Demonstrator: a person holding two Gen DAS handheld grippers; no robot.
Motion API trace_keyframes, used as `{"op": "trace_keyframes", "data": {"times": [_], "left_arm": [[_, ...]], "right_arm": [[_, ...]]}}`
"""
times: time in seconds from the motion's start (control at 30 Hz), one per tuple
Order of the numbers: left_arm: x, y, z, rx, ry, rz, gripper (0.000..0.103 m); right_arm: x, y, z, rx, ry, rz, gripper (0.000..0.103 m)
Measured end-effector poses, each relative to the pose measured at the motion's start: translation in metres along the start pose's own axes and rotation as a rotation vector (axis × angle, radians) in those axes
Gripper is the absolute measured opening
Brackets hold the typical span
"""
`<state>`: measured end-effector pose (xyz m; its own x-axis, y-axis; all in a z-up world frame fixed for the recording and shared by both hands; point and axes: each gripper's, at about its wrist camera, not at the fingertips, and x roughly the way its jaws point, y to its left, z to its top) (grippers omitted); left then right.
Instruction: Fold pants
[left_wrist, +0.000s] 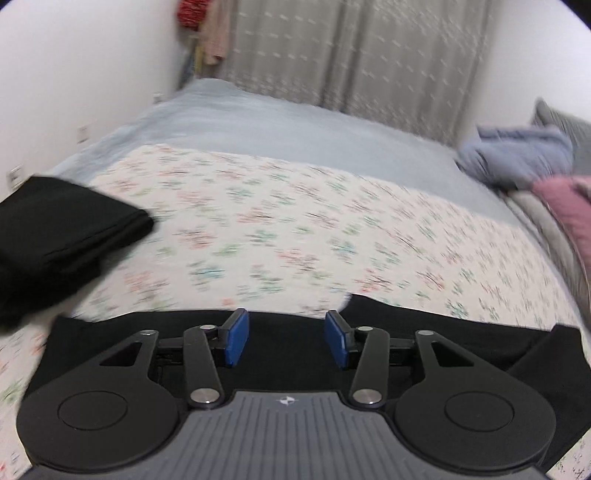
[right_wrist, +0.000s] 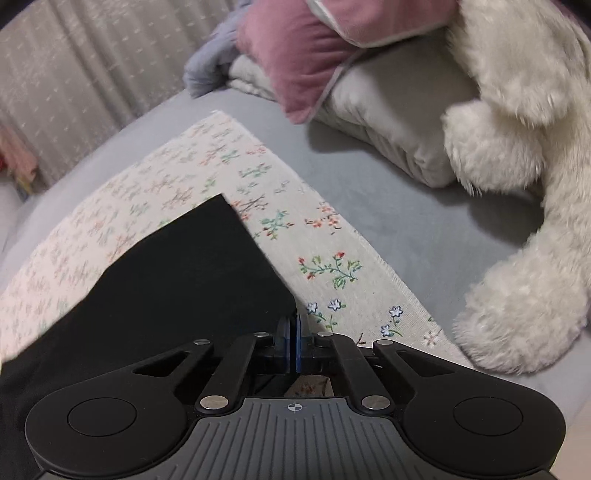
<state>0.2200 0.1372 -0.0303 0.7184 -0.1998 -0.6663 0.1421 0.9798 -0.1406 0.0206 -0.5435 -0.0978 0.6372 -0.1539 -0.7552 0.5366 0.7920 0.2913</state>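
While the left gripper (left_wrist: 286, 338) hung wide and empty over the black pants (left_wrist: 295, 354) on the floral cloth (left_wrist: 295, 229) — the right gripper (right_wrist: 295, 345) pinched the pants' edge near the cloth's corner.

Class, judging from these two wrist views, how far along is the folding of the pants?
Done: a folded black garment lies on the floral cloth. In hand: the right tool is shut at the edge of the black pants, while the left tool hangs open above them. Left: the pants lie spread out, unfolded.
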Motion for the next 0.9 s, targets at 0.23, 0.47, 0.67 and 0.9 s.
{"op": "trace_keyframes", "data": {"times": [0.23,0.47,0.67,0.9], "left_arm": [[0.074,-0.052,-0.004,0.048,0.123,-0.041,0.071],[0.132,-0.082,0.008,0.23,0.16,0.018,0.071],[0.161,-0.093,0.002,0.332,0.204,0.021,0.017],[0.144,-0.064,0.031,0.136,0.048,-0.034,0.017]], "right_arm": [[0.003,0.002,0.0,-0.077,0.045,-0.037,0.011],[-0.013,0.02,0.0,-0.062,-0.03,0.021,0.011],[0.001,0.021,0.001,-0.109,0.014,-0.012,0.008],[0.021,0.005,0.004,-0.08,0.06,-0.02,0.048]]}}
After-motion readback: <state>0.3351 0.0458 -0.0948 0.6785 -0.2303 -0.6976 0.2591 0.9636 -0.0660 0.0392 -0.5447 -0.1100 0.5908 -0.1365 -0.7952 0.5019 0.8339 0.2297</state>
